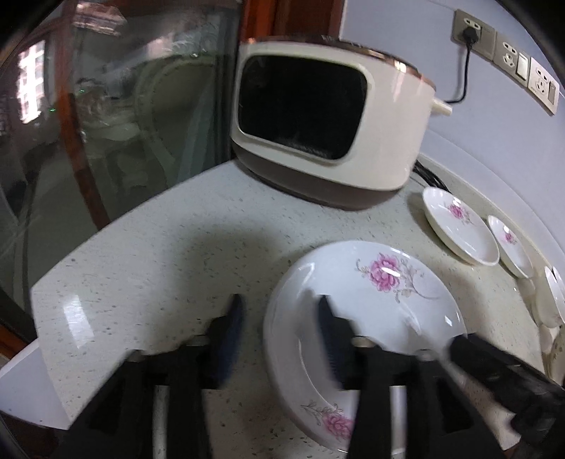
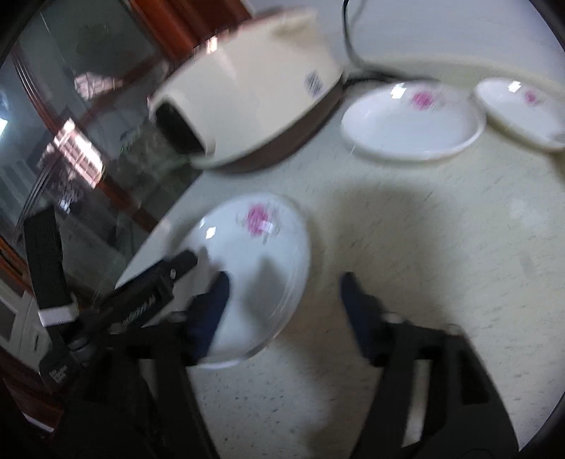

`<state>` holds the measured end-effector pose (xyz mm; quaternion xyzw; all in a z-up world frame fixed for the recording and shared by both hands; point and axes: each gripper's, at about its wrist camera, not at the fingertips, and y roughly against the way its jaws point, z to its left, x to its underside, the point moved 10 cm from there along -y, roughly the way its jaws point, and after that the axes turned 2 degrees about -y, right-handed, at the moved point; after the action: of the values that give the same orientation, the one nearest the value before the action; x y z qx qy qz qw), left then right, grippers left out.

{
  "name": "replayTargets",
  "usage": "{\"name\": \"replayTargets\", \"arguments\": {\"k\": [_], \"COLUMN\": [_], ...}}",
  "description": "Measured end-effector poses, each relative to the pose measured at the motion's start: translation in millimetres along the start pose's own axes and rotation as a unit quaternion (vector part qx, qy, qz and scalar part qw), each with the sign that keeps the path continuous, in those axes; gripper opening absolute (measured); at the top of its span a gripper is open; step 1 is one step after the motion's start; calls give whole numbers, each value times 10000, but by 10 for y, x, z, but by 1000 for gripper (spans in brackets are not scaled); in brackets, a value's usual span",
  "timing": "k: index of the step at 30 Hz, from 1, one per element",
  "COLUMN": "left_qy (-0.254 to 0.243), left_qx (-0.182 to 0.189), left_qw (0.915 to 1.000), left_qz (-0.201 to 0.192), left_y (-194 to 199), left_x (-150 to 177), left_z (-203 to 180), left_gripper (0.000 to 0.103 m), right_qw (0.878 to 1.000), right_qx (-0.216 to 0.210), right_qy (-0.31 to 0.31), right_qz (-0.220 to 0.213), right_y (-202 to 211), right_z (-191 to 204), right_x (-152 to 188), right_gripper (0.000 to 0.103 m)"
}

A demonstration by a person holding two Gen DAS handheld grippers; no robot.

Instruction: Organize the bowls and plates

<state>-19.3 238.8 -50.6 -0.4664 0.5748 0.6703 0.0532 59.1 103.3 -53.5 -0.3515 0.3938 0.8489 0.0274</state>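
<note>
A large white plate [image 1: 370,317] with pink flower prints is laid flat on the speckled countertop [image 1: 159,247], near the counter's curved left edge. The left gripper [image 1: 279,339] is seen with its jaws spread: the left finger is over bare counter, the right finger is over the plate's inner surface, and the plate's left rim sits between them without being pinched. From the right wrist view, the same plate [image 2: 254,268] is seen with the right gripper [image 2: 282,310] also spread; its left finger lies over the plate, its right finger is over bare counter, and the plate's right rim is between them, not clamped. The left gripper's body is visible at the plate's far-left side in that view.

Further right, two smaller flowered dishes [image 1: 459,226] [image 1: 508,247] are set side by side near the wall. More white dishware [image 1: 551,303] is partly cut off at the right edge. A cream rice cooker [image 1: 328,123] with a brown base stands at the far side, plugged into a wall socket [image 1: 471,31]. The right wrist view is motion-blurred.
</note>
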Motion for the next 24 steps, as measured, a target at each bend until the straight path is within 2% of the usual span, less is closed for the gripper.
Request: {"name": "replayTargets", "arguments": {"k": [1, 2, 3, 5, 6, 8, 10, 13, 18, 24], "left_qy": [11, 5, -58, -192, -275, -427, -601, -911, -1165, -1404], "left_qx": [-38, -66, -65, -72, -53, 3, 20, 71, 349, 533], "left_qw": [10000, 9999, 9996, 9990, 9984, 9968, 9948, 9910, 9877, 9832], "left_qz": [-69, -154, -253, -387, -489, -669, -817, -973, -982, -1037], "left_y": [29, 63, 109, 184, 236, 334, 411, 503, 563, 605], "left_x": [-19, -39, -67, -107, -132, -172, -201, -228, -226, -217], "left_z": [3, -4, -37, -106, -157, -257, -340, -491, -699, -910], "left_gripper": [71, 74, 74, 75, 76, 82, 84, 85, 85, 85], "right_qw": [9995, 9983, 9964, 9922, 9903, 9875, 9845, 9816, 9811, 9836], "right_qx": [216, 399, 568, 730, 722, 761, 905, 1157, 1412, 1158], "right_qy": [69, 133, 184, 181, 125, 49, 31, -36, -266, -518], "right_qz": [-231, -408, -594, -991, -1177, -1377, -1505, -1521, -1298, -1284], "right_y": [86, 150, 222, 377, 456, 577, 674, 752, 746, 782], "right_z": [-47, -95, -140, -220, -252, -304, -365, -489, -620, -652], "right_x": [-58, -104, -149, -254, -310, -379, -445, -492, -478, -481], "right_gripper": [73, 73, 74, 89, 91, 93, 93, 93, 93, 93]}}
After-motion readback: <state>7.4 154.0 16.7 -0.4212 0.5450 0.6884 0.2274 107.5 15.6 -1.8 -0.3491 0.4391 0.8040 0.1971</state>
